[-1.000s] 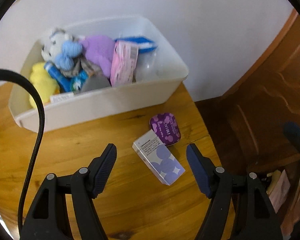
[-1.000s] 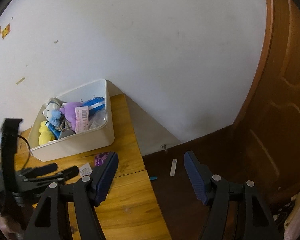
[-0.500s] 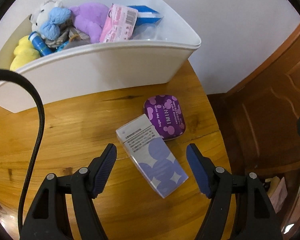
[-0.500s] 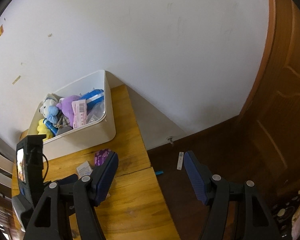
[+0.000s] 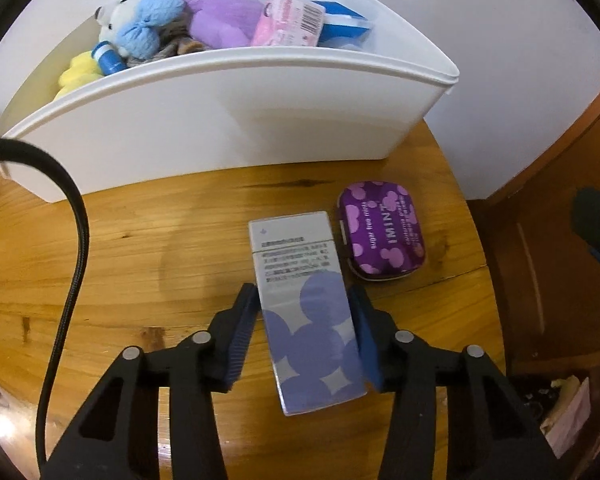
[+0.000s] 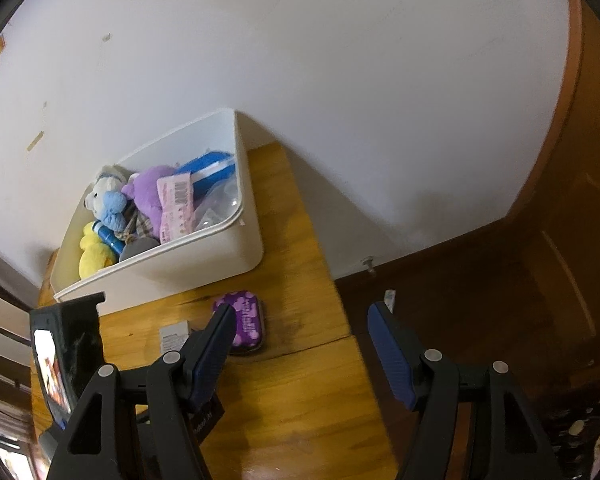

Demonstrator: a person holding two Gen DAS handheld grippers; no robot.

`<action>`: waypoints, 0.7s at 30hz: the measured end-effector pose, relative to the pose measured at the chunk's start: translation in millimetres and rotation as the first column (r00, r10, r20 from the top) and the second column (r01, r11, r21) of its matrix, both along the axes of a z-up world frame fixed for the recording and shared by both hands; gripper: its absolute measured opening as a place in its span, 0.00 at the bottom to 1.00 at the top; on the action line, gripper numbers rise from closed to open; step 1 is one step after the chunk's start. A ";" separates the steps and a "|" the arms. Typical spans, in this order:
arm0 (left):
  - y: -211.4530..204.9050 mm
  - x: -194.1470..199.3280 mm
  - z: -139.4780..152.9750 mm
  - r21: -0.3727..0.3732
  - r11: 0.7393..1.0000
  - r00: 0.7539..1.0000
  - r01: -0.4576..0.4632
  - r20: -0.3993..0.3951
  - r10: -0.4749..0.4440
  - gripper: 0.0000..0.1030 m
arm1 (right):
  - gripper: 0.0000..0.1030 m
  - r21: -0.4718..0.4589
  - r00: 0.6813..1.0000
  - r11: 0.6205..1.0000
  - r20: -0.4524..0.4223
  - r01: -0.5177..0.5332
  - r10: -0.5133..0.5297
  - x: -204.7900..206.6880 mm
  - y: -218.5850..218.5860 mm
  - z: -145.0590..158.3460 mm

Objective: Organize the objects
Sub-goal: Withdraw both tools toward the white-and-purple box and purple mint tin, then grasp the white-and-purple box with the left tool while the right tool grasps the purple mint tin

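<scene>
Left wrist view: left gripper (image 5: 306,328) fingers clamp the white-and-lilac cardboard box (image 5: 304,312), which lies on the wooden counter (image 5: 140,248). Purple mint tin (image 5: 381,237) just right of the fingers; white plastic bin (image 5: 228,120) ahead, already holding plush toys. Two items left, I judge.

Right wrist view: right gripper (image 6: 302,354) fingers spread, empty, above the counter edge; tin beside the left finger.
</scene>
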State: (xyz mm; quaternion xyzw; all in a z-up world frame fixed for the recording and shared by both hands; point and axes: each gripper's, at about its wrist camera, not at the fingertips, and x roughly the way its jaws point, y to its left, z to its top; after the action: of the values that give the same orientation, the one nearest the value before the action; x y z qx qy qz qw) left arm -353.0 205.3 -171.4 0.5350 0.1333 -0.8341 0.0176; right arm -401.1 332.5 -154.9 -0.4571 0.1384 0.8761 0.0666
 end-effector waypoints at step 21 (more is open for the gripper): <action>-76.3 80.4 0.1 0.132 0.977 0.984 -0.168 -0.041 0.175 0.37 | 0.64 -0.005 0.979 0.992 0.158 -0.128 0.128 -50.8 -49.2 -62.8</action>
State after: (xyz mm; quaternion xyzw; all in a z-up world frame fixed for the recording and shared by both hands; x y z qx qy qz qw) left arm -272.6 129.0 -171.3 0.4996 0.2328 -0.8328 0.0516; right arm -451.8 283.4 -217.7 -0.5327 0.1008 0.8400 0.0220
